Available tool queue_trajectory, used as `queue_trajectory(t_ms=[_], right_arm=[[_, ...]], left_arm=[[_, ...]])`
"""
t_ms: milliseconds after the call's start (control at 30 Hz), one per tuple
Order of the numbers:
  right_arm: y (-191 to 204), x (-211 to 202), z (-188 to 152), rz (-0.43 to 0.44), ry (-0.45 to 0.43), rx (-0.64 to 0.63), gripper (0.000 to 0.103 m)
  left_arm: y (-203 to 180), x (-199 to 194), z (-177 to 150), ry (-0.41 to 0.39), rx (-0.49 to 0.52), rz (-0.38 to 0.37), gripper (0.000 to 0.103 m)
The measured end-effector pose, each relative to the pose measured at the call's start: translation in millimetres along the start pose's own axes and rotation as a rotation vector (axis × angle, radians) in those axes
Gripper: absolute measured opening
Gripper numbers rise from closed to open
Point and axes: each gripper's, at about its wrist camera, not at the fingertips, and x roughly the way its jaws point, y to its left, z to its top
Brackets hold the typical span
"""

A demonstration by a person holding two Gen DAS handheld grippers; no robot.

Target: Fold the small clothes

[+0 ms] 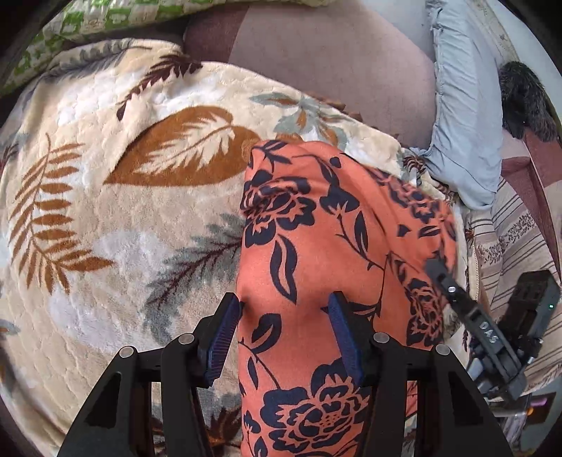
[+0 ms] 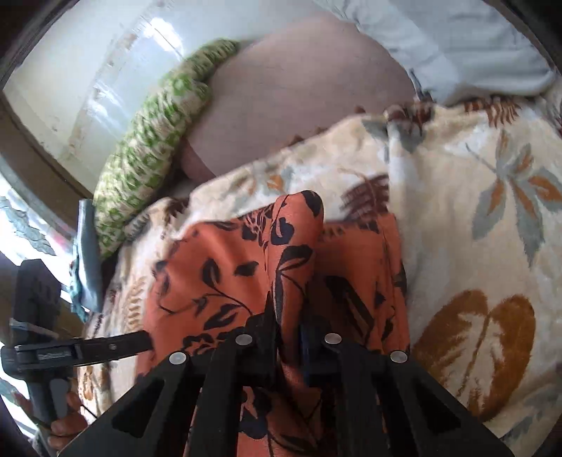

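Note:
An orange garment with a dark navy flower print lies on a cream leaf-patterned blanket. My left gripper hovers over its near part, jaws apart, blue pads clear of the cloth that lies beneath and between them. At the garment's right edge my right gripper reaches in. In the right wrist view the right gripper is shut on a raised fold of the orange garment, which stands up in a ridge ahead of the fingers. The left gripper shows at the left edge, a hand on its handle.
A green patterned pillow lies at the far left of the bed, a light blue pillow at the right. Mauve sheet shows beyond the blanket. A dark furry thing and striped bedding sit at the right.

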Motion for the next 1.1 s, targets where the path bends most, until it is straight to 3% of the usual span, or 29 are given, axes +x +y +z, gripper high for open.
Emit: queue_trajectory(t_ms=[67,200,267,367,467,533,600,667,700,767,800,867,900,933,1000,1100], right_arm=[[-11.2,2.0,6.4,-0.029,0.006,0.022,0.009],[-37.8,41.7,-8.6,-0.155,0.127,0.026,0.009],[-41.8,32.0,-8.0,-0.109,0.100,0.066,0.010],[-38.3,-3.2,-8.7,-0.038,0.077,0.098,0.021],[-27.6,-43.3,-28.5,0.082,0.037,0.094,0.027],[-20.6,-58.6,-50.7,0.116,0.028,0.075,0.028],[-17.9,-53.3,-73.9,0.042,0.078,0.047,0.026],[-18.1,-40.4,-93.4,-0.063,0.128,-0.001,0.022],[-15.0,-40.5,-98.7,-0.086,0.122,-0.031,0.021],[-3.0,-49.0,-96.3,-0.115,0.135,-0.057,0.021],[0.8,-56.5,-92.1,-0.094,0.138,-0.042,0.027],[-1.9,-79.6,-81.2,-0.015,0.076,0.015,0.028],[-7.8,-90.9,-75.1,0.000,0.030,0.054,0.039],[-16.0,-99.7,-69.3,-0.008,-0.012,0.101,0.059],[-34.0,-106.3,-61.4,-0.033,-0.058,0.176,0.077],[-59.4,-83.9,-57.2,-0.001,0.013,0.268,0.077]], left_arm=[[-3.7,7.2,-0.8,-0.019,0.005,0.042,0.052],[-8.2,55.9,-4.6,0.065,0.004,0.097,0.058],[-9.3,52.7,-4.0,0.054,0.004,0.093,0.057],[-8.3,25.2,-8.6,0.039,0.020,0.062,0.053],[-7.7,-8.6,-31.1,-0.006,0.049,0.031,0.053],[-11.7,-21.7,-56.2,-0.021,0.075,0.030,0.053],[-16.1,-14.6,-83.1,0.011,0.110,0.052,0.054],[-20.9,3.7,-101.4,0.040,0.165,0.132,0.057],[-22.4,12.1,-107.6,0.046,0.184,0.169,0.058],[-23.5,10.2,-110.4,0.045,0.184,0.177,0.057],[-22.6,0.9,-109.6,0.052,0.167,0.153,0.055],[-18.4,-22.8,-106.5,0.046,0.154,0.087,0.053],[-16.7,-35.4,-103.5,0.022,0.149,0.068,0.053],[-13.5,-46.7,-99.6,-0.013,0.135,0.054,0.054],[-6.9,-58.5,-90.5,-0.043,0.103,0.038,0.056],[1.5,-54.2,-78.2,0.002,0.061,-0.004,0.056]])
